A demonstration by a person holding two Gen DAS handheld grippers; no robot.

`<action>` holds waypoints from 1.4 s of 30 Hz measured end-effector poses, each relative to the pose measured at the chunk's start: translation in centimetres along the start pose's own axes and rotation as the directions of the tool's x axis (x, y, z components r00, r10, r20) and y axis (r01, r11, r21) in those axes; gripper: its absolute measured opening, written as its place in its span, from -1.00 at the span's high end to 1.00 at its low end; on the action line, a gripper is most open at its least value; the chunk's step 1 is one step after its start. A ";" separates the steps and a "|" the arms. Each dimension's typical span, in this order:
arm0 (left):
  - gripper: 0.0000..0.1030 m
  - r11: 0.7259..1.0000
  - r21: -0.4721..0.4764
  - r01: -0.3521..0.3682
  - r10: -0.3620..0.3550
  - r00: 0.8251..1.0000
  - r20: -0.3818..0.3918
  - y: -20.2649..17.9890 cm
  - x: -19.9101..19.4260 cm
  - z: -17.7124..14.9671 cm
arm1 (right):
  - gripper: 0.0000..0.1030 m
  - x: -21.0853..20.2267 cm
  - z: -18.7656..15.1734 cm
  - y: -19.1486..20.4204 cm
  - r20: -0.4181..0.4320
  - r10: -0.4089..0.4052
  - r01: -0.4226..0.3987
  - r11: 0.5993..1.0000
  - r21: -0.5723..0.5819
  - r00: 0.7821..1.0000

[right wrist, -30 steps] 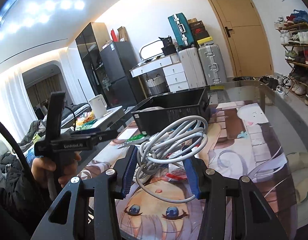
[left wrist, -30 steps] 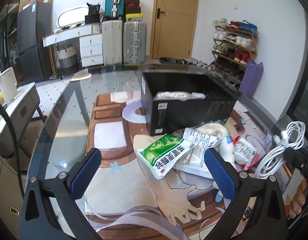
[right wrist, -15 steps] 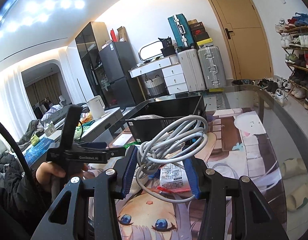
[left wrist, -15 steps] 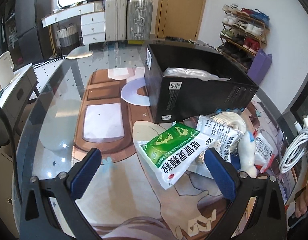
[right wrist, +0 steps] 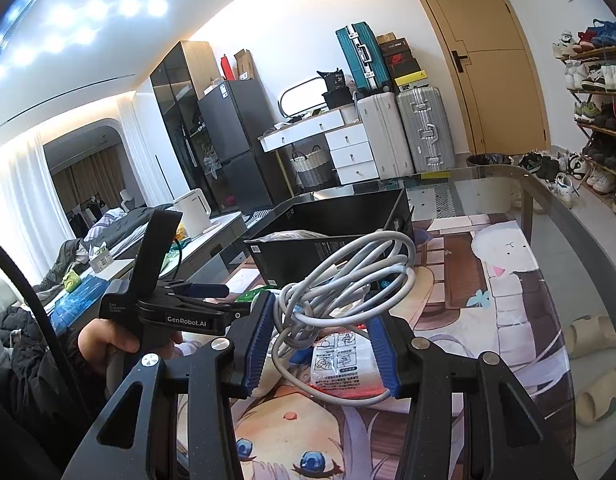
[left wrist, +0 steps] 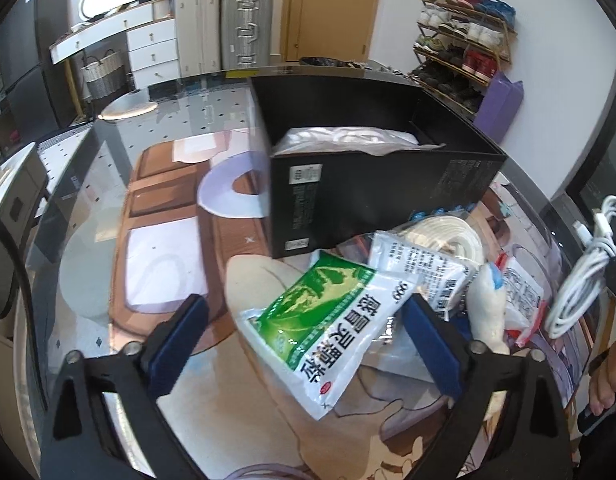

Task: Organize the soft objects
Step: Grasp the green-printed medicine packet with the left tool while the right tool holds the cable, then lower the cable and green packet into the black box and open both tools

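A green-and-white medicine pouch point(left wrist: 328, 328) lies on top of a pile of soft packets in front of a black open box point(left wrist: 372, 192). My left gripper point(left wrist: 305, 346) points down over the pouch. Its jaws are closing with the pouch between them, and the pads are clear of it. A white plastic bag point(left wrist: 348, 138) rests inside the box. In the pile are a white sachet point(left wrist: 420, 264), a white coiled roll point(left wrist: 448, 232) and a white soft pouch point(left wrist: 488, 312). My right gripper point(right wrist: 320, 344) is shut on a coiled white cable point(right wrist: 348, 272), held above a red-and-white sachet point(right wrist: 340, 364).
Everything sits on a round glass table point(left wrist: 87, 208) over a printed mat point(left wrist: 159, 264). The left half of the mat is bare. The table's rim curves close on the right. Suitcases point(left wrist: 243, 28) and a shoe rack point(left wrist: 464, 40) stand along the far wall.
My left gripper has moved forward and tipped down towards the green pouch, and its jaws have narrowed a little. The right gripper still holds the cable in the same place.
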State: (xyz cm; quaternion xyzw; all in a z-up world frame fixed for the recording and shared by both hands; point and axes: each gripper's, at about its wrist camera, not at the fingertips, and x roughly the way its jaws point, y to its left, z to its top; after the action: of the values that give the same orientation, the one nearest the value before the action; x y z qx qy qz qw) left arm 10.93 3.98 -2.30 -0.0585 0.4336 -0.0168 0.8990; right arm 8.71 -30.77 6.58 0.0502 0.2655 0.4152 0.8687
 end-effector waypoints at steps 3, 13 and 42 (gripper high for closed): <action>-0.35 1.000 0.020 0.017 -0.017 1.000 0.001 -0.4 -0.1 -0.1 | 0.11 0.2 0.1 0.1 -0.006 0.002 -0.002 1.000 0.001 1.000; 0.63 0.999 0.005 0.044 -0.044 0.999 0.020 0.5 -1.2 -0.8 | 0.11 0.7 0.4 0.2 -0.009 0.009 -0.009 1.000 -0.007 1.000; 0.72 0.996 0.000 0.091 -0.089 0.972 0.217 0.1 -7.8 -0.3 | 0.11 1.5 3.2 1.1 0.047 -0.018 0.023 0.995 -0.099 0.999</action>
State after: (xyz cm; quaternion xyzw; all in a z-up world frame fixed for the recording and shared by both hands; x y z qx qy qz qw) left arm 5.85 4.70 3.56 -0.0839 0.3301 -0.0488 0.9389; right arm 10.30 -28.53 9.06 0.0138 0.2252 0.4177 0.8801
